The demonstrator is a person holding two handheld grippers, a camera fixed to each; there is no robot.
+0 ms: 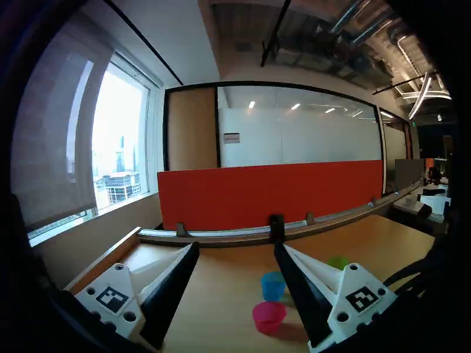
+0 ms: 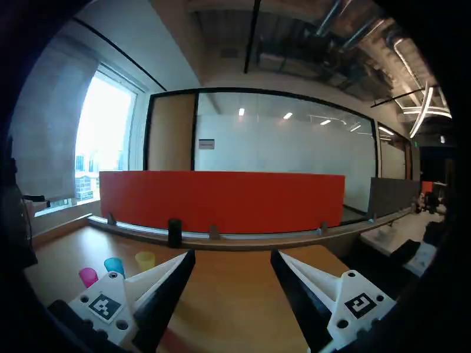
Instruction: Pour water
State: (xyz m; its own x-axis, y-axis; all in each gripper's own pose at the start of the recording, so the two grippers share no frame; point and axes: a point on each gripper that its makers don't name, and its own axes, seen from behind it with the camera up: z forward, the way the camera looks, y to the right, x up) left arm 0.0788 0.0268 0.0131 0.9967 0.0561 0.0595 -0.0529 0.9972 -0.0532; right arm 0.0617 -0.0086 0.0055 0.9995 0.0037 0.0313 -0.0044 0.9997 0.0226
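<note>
In the left gripper view, a pink cup [image 1: 269,316], a blue cup [image 1: 273,285] and a green cup [image 1: 338,262] stand on the wooden desk [image 1: 235,288]. My left gripper [image 1: 235,259] is open above the desk, nothing between its fingers; the pink and blue cups sit just inside the right finger [image 1: 306,294], and the green cup is partly hidden behind it. In the right gripper view, the pink cup [image 2: 88,276], blue cup [image 2: 114,266] and a yellowish cup [image 2: 145,259] stand at the far left. My right gripper [image 2: 232,262] is open and holds nothing, well to the right of the cups.
A red divider panel [image 1: 268,194] and a metal rail run along the desk's far edge. A window [image 1: 118,147] is on the left, with a glass-walled room behind the divider. More desks with objects [image 1: 433,200] lie to the right.
</note>
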